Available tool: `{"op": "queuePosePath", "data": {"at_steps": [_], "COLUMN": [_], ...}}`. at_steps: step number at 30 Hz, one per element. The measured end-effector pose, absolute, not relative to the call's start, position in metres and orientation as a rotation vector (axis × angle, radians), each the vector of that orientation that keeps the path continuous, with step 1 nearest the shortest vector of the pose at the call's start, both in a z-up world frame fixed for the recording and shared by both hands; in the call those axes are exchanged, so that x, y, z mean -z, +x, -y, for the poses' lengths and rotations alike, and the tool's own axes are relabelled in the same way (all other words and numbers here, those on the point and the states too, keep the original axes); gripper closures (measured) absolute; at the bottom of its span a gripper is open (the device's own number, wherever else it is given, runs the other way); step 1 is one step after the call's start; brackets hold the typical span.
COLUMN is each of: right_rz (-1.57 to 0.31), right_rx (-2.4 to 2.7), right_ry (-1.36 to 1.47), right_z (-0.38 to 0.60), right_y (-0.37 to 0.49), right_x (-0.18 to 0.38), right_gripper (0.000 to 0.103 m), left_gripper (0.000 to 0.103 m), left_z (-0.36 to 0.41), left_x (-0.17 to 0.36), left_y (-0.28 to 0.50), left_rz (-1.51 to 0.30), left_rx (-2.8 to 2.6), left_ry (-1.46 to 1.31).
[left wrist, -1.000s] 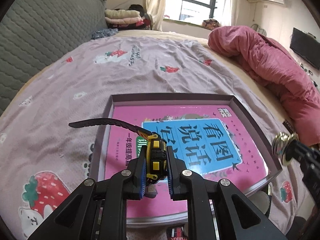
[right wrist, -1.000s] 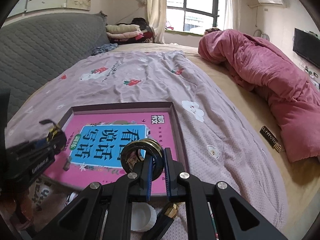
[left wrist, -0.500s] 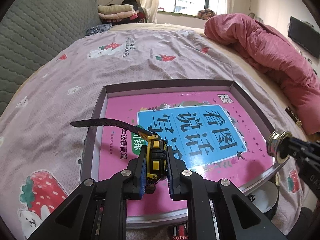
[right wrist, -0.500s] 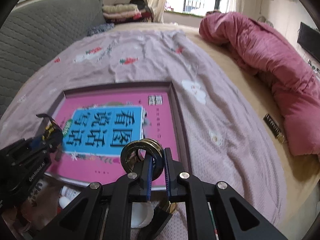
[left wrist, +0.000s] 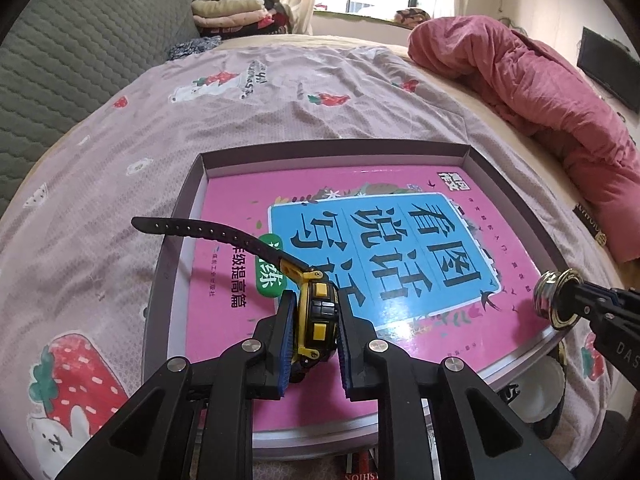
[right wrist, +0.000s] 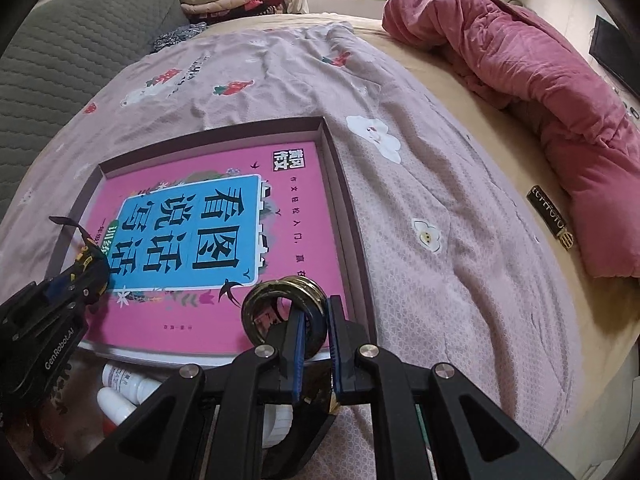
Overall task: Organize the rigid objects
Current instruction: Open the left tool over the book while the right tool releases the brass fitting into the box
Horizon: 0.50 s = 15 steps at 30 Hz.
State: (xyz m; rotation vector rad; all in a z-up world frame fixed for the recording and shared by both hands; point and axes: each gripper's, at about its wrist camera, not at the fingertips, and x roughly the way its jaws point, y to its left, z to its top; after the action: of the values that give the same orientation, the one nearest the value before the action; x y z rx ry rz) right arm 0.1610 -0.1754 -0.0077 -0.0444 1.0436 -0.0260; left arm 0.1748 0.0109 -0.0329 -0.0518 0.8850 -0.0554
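Observation:
My left gripper [left wrist: 314,328] is shut on a yellow and black watch [left wrist: 316,316]; its black strap [left wrist: 208,232] sticks out to the left above the pink book [left wrist: 360,240]. The book lies in a shallow purple-grey box [left wrist: 332,146] on the bed. My right gripper [right wrist: 314,332] is shut on a shiny metal ring [right wrist: 280,308], held above the box's near right corner. In the left wrist view the ring [left wrist: 556,296] and right gripper show at the right edge. In the right wrist view the left gripper [right wrist: 86,272] with the watch shows at the left.
The box [right wrist: 344,208] rests on a pale purple strawberry-print sheet [left wrist: 100,184]. White bottles [right wrist: 124,388] and a white lid [left wrist: 536,396] lie under its near edge. A red quilt [left wrist: 540,80] is bunched at the right. A small black case [right wrist: 550,216] lies near it.
Both grippers have moved forward and lower toward the box, so the book looks larger. Each grip is unchanged.

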Motion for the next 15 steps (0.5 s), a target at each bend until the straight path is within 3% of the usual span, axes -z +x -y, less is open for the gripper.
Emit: {"op": "queuePosePath", "data": {"at_steps": [11,15], "right_rz": [-1.040,-1.006], "right_rx": [0.064,0.080], "right_ry": [-0.029,-0.031], "right_z": [0.183,0.187], "right_y": [0.160,0.158], "right_x": [0.007,0.002], "right_gripper": [0.092,0.086], "left_gripper": [0.082,0.080], "left_z": [-0.015,-0.015], "left_x": [0.033,0.030], "left_y": [0.176,0.175], "left_rz": [-0.885,-0.867], "left_rx": [0.059,0.055], "left_ry": [-0.076,-0.079]}}
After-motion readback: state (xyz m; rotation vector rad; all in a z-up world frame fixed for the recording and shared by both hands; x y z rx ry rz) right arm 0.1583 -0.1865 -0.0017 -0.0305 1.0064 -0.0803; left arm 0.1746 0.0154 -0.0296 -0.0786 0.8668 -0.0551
